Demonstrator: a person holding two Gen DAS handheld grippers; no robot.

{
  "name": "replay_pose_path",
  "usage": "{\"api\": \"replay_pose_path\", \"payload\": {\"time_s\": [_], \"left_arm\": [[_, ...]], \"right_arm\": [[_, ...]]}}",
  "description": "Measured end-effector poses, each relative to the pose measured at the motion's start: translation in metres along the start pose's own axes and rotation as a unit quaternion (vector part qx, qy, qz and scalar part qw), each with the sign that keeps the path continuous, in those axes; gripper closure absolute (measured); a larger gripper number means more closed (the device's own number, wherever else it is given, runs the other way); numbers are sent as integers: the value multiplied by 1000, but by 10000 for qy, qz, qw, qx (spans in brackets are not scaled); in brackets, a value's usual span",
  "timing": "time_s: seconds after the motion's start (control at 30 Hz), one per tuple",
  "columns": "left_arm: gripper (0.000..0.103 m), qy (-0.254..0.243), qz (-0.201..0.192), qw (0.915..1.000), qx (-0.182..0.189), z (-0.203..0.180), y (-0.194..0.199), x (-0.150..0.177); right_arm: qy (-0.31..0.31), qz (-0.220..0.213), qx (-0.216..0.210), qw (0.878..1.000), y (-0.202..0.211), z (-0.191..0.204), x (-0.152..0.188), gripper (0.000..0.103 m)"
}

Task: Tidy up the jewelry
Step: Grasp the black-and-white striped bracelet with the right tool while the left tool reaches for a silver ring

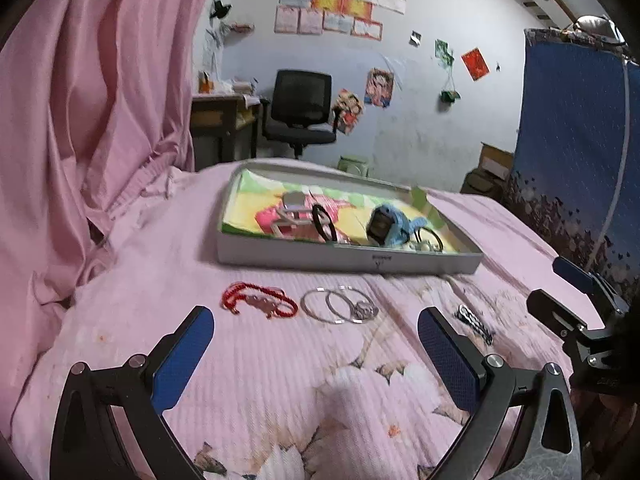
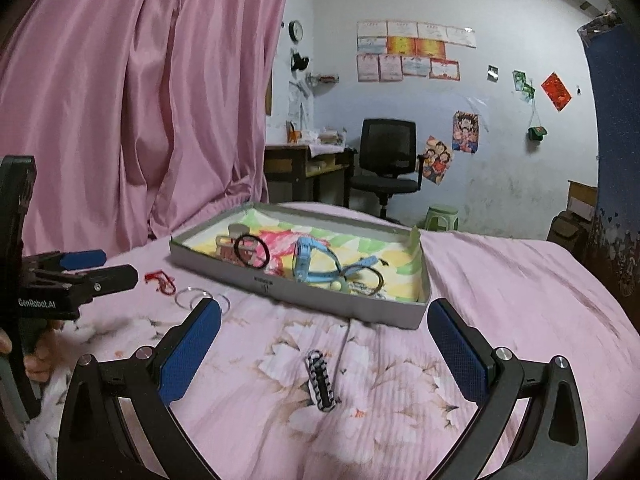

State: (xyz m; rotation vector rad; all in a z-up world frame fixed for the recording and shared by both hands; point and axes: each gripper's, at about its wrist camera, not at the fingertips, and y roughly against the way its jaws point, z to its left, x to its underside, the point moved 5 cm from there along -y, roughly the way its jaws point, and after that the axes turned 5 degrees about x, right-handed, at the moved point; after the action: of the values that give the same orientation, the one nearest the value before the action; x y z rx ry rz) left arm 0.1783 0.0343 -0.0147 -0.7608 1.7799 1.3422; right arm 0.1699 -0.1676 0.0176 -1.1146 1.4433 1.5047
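Note:
A shallow grey box (image 1: pixel 348 260) (image 2: pixel 296 292) sits on the pink bed and holds a blue watch (image 1: pixel 390 222) (image 2: pixel 316 264), a black ring band (image 1: pixel 324 222) (image 2: pixel 251 251) and other small pieces. On the sheet in front lie a red cord bracelet (image 1: pixel 260 300) (image 2: pixel 162 280), silver hoops (image 1: pixel 338 304) (image 2: pixel 192 296) and a black-and-white braided bracelet (image 1: pixel 474 322) (image 2: pixel 320 380). My left gripper (image 1: pixel 316 336) is open and empty, just short of the hoops. My right gripper (image 2: pixel 324 336) is open and empty, its fingers either side of the braided bracelet.
A pink curtain (image 1: pixel 92 92) (image 2: pixel 140 100) hangs at the left. Beyond the bed stand a black office chair (image 2: pixel 386 164), a desk (image 2: pixel 304 164) and a green stool (image 2: pixel 442 216). A blue cloth (image 1: pixel 572 120) hangs at the right.

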Motion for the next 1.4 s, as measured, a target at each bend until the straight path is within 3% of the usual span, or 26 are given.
{"api": "replay_pose_path", "payload": {"time_s": [0.23, 0.33, 0.4, 0.67, 0.87, 1.13, 1.4], "left_arm": [[1, -38, 273, 9995, 147, -2, -10, 4], [5, -48, 355, 9991, 215, -4, -13, 5], [11, -68, 442, 9986, 275, -5, -16, 6], [39, -42, 876, 9944, 593, -9, -32, 10], [46, 83, 1099, 9914, 707, -9, -46, 8], [48, 488, 1405, 9864, 699, 0, -69, 1], [74, 1080, 1520, 9808, 565, 20, -85, 0]], "right_arm": [[66, 377, -146, 9992, -12, 0, 10, 1], [31, 586, -213, 9981, -19, 0, 15, 4], [14, 740, -272, 9969, -24, -1, 19, 16], [-6, 1199, -399, 9920, -41, 3, 33, 47], [17, 1594, -478, 9861, -57, 6, 43, 65], [-116, 2005, -529, 9782, -74, 5, 54, 72], [-117, 2031, -540, 9776, -76, 6, 56, 72]]}}
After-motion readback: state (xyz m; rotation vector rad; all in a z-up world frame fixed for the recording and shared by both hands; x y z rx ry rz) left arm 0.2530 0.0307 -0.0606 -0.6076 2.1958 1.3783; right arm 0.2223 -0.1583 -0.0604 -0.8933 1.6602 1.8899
